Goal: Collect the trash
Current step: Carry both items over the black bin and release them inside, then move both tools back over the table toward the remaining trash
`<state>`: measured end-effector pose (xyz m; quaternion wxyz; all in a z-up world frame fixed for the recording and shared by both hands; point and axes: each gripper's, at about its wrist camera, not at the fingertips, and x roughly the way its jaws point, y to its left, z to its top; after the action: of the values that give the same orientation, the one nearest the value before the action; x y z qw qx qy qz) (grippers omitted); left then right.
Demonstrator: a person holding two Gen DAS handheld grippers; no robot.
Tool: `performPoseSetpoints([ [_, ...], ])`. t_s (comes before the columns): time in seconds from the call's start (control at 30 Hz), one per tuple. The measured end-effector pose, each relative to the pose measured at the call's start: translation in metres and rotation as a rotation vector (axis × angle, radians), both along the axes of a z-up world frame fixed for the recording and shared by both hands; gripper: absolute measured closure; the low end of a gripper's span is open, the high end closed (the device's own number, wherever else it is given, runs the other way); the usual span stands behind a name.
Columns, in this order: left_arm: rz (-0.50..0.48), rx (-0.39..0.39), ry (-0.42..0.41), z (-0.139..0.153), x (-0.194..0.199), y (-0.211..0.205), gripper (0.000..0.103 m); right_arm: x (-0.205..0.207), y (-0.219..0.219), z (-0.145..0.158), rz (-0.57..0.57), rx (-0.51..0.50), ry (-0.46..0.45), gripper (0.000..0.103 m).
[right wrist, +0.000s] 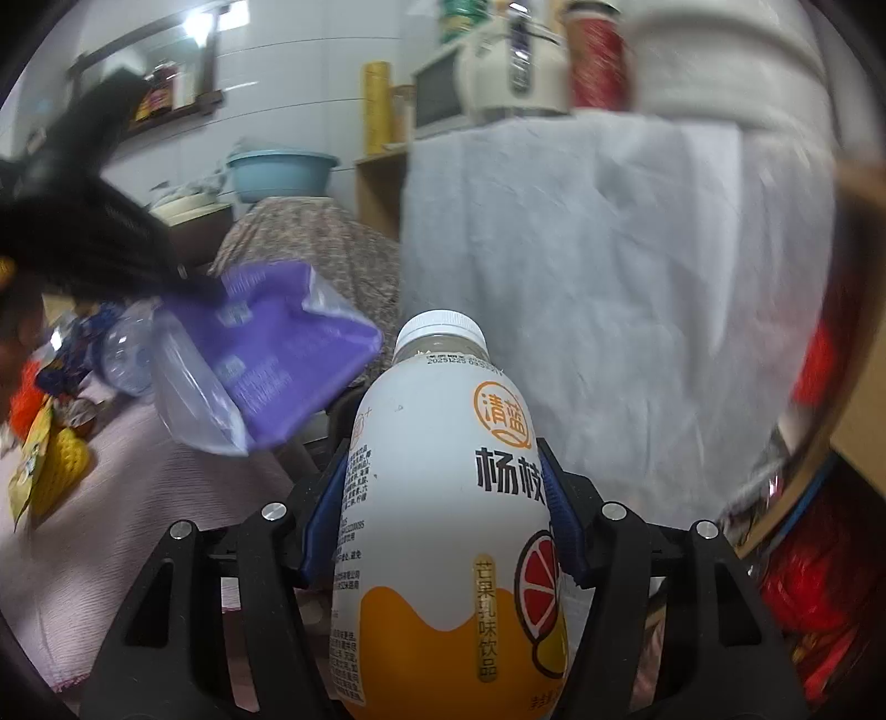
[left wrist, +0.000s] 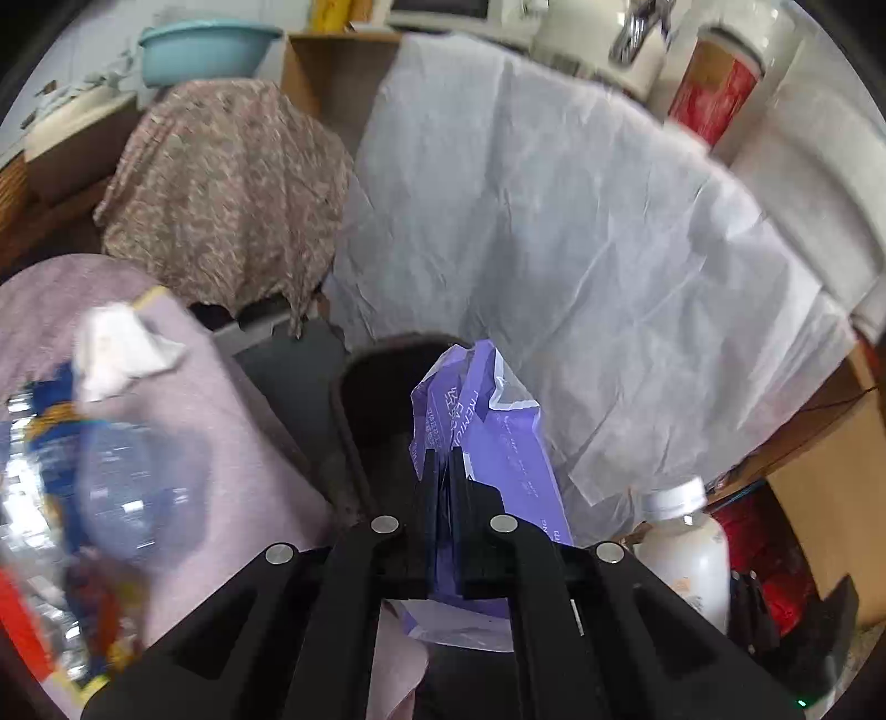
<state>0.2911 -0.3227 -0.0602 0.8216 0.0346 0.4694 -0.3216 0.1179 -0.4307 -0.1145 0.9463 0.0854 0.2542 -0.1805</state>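
My left gripper (left wrist: 441,459) is shut on a purple plastic packet (left wrist: 487,421), which hangs over the dark opening of a bin (left wrist: 376,399). The right wrist view shows the same packet (right wrist: 277,343) pinched in the left gripper (right wrist: 194,285) at the left. The blue pads of my right gripper (right wrist: 443,459) press both sides of a white drink bottle (right wrist: 443,498) with an orange label and a white cap. That bottle (left wrist: 686,548) also shows at the lower right of the left wrist view. A clear plastic bottle (left wrist: 138,487), a crumpled tissue (left wrist: 122,349) and yellow wrappers (right wrist: 55,465) lie on the pink cloth (left wrist: 249,443).
A white sheet (left wrist: 554,249) drapes over a table just behind the bin, with appliances on top. A floral cloth (left wrist: 221,183) covers something at the left, below a teal basin (left wrist: 205,50). A red bag (left wrist: 764,554) sits at the lower right.
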Motion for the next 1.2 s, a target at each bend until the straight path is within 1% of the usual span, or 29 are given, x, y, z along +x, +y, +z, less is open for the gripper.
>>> performPoseSetpoints([
  [0.03,-0.003,0.025,0.005,-0.012,0.004,-0.014,0.099,-0.001,-0.007,-0.005,-0.012,0.017,0.003,0.041],
  [0.2,-0.005,0.066,0.04,-0.055,0.023,-0.051,0.099,-0.005,-0.032,-0.029,-0.053,0.082,0.04,0.04],
  [0.27,-0.012,0.072,0.081,-0.071,0.029,-0.061,0.098,-0.003,-0.04,-0.039,-0.05,0.12,0.045,0.04],
  [0.3,-0.013,0.076,0.096,-0.075,0.032,-0.064,0.096,-0.001,-0.043,-0.043,-0.048,0.132,0.045,0.04],
  [0.33,-0.01,0.077,0.11,-0.078,0.034,-0.066,0.09,0.002,-0.044,-0.046,-0.048,0.138,0.047,0.041],
  [0.37,-0.002,0.08,0.118,-0.081,0.035,-0.067,0.075,0.005,-0.045,-0.049,-0.047,0.143,0.052,0.041],
  [0.4,0.006,0.078,0.116,-0.082,0.035,-0.065,0.067,0.009,-0.045,-0.053,-0.045,0.148,0.054,0.041],
  [0.43,0.017,0.071,0.108,-0.081,0.034,-0.062,0.05,0.014,-0.046,-0.057,-0.042,0.155,0.055,0.04],
  [0.47,0.024,0.058,0.099,-0.079,0.033,-0.06,0.044,0.018,-0.045,-0.06,-0.039,0.163,0.058,0.04],
  [0.53,0.024,0.036,0.077,-0.071,0.028,-0.056,0.043,0.029,-0.044,-0.065,-0.032,0.181,0.07,0.04],
  [0.6,0.019,0.021,0.041,-0.056,0.02,-0.05,0.042,0.044,-0.041,-0.074,-0.012,0.192,0.085,0.04],
  [0.63,0.014,0.003,0.017,-0.047,0.016,-0.048,0.039,0.054,-0.039,-0.079,0.005,0.202,0.098,0.04],
  [0.67,0.011,-0.009,-0.006,-0.04,0.011,-0.048,0.034,0.064,-0.038,-0.083,0.023,0.208,0.114,0.04],
  [0.77,0.007,-0.036,-0.083,-0.017,-0.002,-0.039,0.025,0.101,-0.035,-0.103,0.082,0.231,0.174,0.04],
  [0.87,-0.021,-0.035,-0.143,-0.001,-0.019,-0.031,0.023,0.137,-0.035,-0.126,0.108,0.284,0.25,0.041],
  [0.97,-0.045,-0.025,-0.192,0.007,-0.034,-0.021,0.021,0.165,-0.036,-0.146,0.113,0.337,0.321,0.041],
  [1.0,-0.052,-0.021,-0.197,0.008,-0.036,-0.018,0.02,0.171,-0.034,-0.153,0.113,0.347,0.336,0.041],
  [1.07,-0.063,-0.032,-0.183,0.009,-0.04,-0.011,0.02,0.184,-0.033,-0.166,0.117,0.36,0.374,0.041],
  [1.13,-0.067,-0.036,-0.167,0.008,-0.041,-0.006,0.02,0.195,-0.028,-0.177,0.108,0.33,0.413,0.041],
  [1.2,-0.071,-0.036,-0.171,0.01,-0.044,-0.001,0.02,0.207,-0.025,-0.184,0.111,0.3,0.438,0.04],
])
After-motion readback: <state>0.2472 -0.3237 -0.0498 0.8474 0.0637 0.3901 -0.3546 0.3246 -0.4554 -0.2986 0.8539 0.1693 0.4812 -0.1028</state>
